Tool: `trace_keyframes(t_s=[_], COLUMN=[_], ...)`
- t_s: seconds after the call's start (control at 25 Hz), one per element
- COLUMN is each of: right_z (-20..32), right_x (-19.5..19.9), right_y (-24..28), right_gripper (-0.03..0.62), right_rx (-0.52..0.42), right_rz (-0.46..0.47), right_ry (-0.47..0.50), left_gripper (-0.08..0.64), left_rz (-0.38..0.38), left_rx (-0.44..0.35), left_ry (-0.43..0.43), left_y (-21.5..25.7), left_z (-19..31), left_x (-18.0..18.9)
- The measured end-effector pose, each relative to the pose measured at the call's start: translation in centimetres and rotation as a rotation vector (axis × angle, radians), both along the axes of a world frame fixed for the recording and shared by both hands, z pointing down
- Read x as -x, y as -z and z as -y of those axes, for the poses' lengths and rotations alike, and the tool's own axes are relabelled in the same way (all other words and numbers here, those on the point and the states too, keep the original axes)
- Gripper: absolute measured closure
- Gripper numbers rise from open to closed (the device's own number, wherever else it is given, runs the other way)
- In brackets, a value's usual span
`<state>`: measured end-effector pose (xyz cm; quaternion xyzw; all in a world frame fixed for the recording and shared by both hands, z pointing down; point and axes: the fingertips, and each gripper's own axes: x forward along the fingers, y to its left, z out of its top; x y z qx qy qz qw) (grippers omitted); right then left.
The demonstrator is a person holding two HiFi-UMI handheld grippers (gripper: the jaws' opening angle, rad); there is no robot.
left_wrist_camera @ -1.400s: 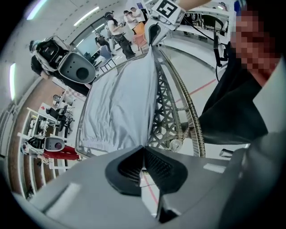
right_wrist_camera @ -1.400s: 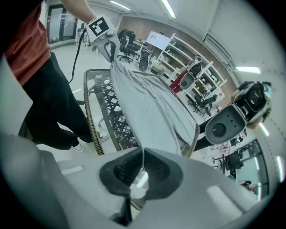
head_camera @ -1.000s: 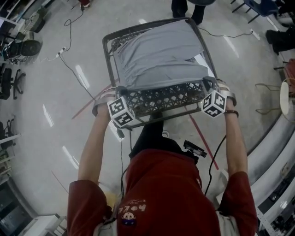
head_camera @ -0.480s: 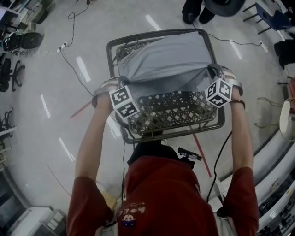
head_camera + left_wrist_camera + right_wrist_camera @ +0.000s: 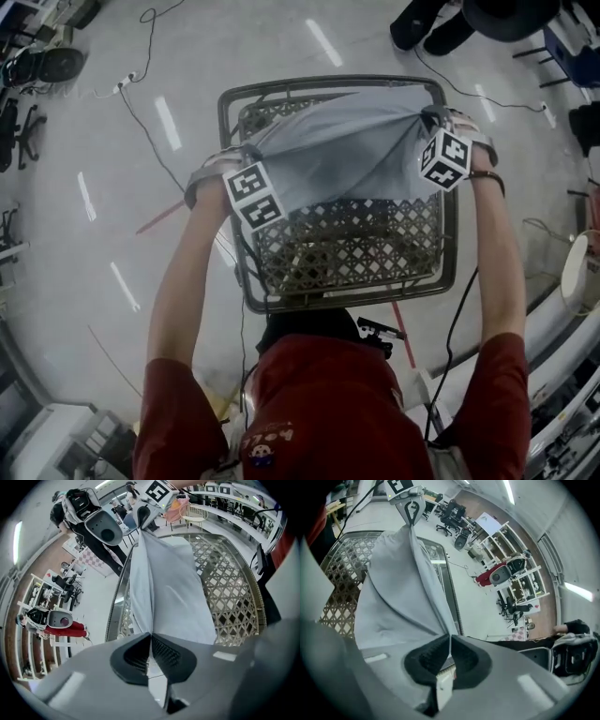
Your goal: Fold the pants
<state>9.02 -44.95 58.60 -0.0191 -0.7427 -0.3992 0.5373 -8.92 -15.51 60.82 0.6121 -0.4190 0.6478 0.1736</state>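
Note:
Grey pants (image 5: 337, 155) lie over the far half of a metal lattice table (image 5: 347, 253), and their near edge is lifted and stretched between my two grippers. My left gripper (image 5: 246, 153) is shut on the left corner of that edge, at the table's left rim. The right gripper (image 5: 429, 116) is shut on the right corner, near the far right rim. In the left gripper view the cloth (image 5: 168, 592) runs from the closed jaws up to the right gripper (image 5: 145, 515). From the right gripper view the cloth (image 5: 398, 597) stretches to the left gripper (image 5: 411, 508).
A person's legs (image 5: 441, 23) stand just past the table's far right corner. Cables (image 5: 141, 103) and a red tape line (image 5: 164, 220) cross the floor at left. Office chairs (image 5: 37, 66) sit far left, and shelving (image 5: 572, 272) runs along the right.
Both grippers have carried the pants' near edge away from the body toward the table's far end. The cloth has doubled over itself, and more bare lattice shows at the near side.

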Motion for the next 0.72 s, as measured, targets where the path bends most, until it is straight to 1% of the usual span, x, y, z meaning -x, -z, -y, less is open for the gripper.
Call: trace_keyframes(t_s=[0.16,0.44,0.6,0.64,0.72], right_z=[1.9,3.7,4.4,4.5,4.6], right_x=[3.1,7.6,8.7,8.8,8.6], right_y=[-2.1,-5.1,-7.8,-8.6,-9.8], right_gripper=[0.580,0.580,0.577,0.575,0.546], right_rx=[0.016,0.005,0.005,0.014,0.037], right_rz=[-0.063,-0.106,-0.161,-0.170,-0.173], right_ry=[0.026,0.063,0.069,0.058,0.021], left_gripper=[0.546,0.546,0.545,0.539,0.507], left_rz=[-0.001,0.014,-0.022,-0.023,-0.016], left_rx=[0.033,0.081,0.114,0.115,0.111], left_ry=[0.029,0.041,0.060,0.064,0.076], left_y=[-1.8,-4.7,-6.5,-6.9,-7.6], left_z=[1.4,2.2,2.5,2.6,2.7], left_x=[2.4,5.1,5.8,5.9,6.2])
